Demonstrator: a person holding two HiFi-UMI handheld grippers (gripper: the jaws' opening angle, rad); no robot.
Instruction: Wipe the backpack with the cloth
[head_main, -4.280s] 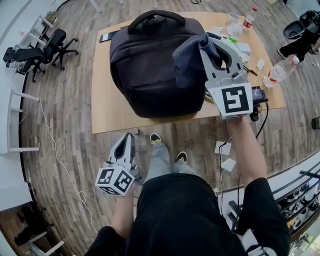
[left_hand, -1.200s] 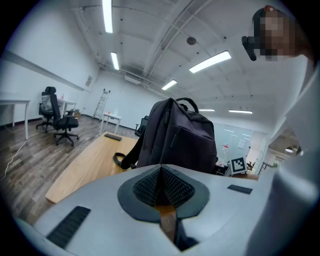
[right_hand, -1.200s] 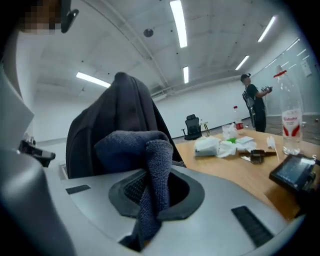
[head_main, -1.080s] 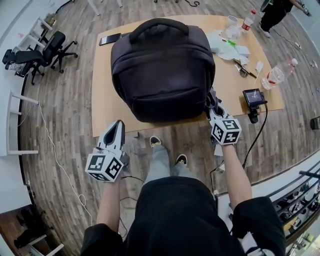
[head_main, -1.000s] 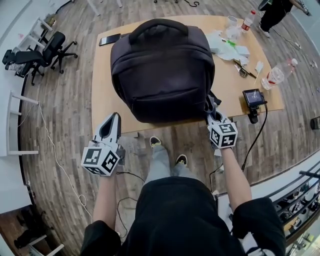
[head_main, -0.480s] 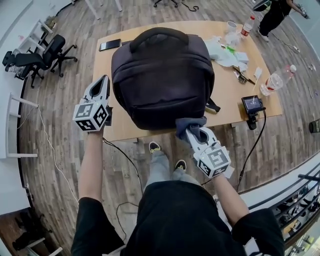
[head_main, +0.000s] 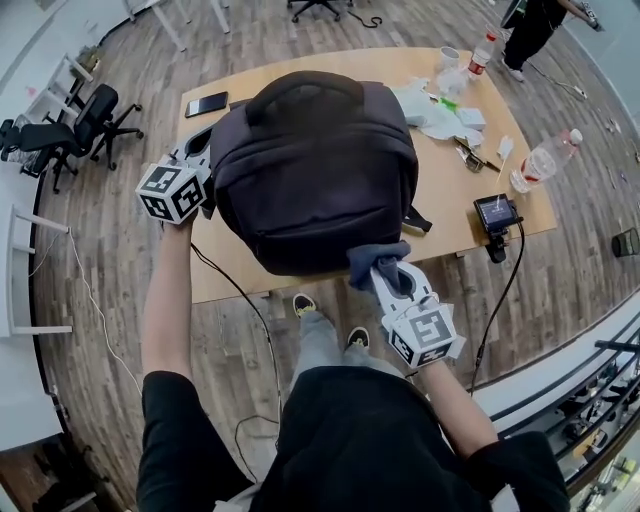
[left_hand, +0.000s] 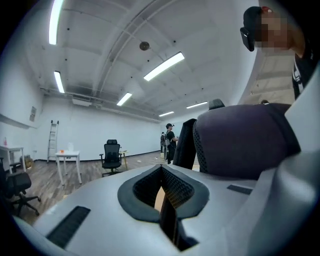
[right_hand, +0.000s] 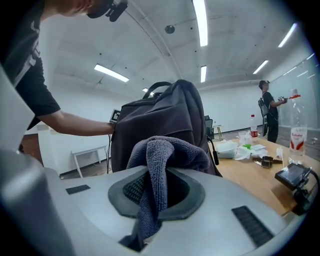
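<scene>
— Where's the backpack?

— The backpack stands upright in the middle of the wooden surface, handle on top and front panel towards me. It's dark and covers a good part of the surface.

— And the cloth?

— The cloth is a dark grey-blue towel, bunched up. My right gripper has its jaws pinched onto it. In the right gripper view I see a fold running down between the jaws while the rest bulges over the tips. The bunch sits against the bottom front of the backpack, right by the near edge of the surface.

— Your other side?

— My left gripper is up at the backpack's left flank, just beside it, though I can't tell whether it touches. Its jaws are closed together with nothing between them.

— What else is on the surface?

— A phone lies at the far left corner, apart from the backpack. On the right there are crumpled papers at the far side and a plastic bottle near the right edge. A small device with a screen sits at the near right corner, its cable dropping off the edge.

— Around it?

— An office chair stands off to the left, and a person stands beyond the far right corner.
</scene>
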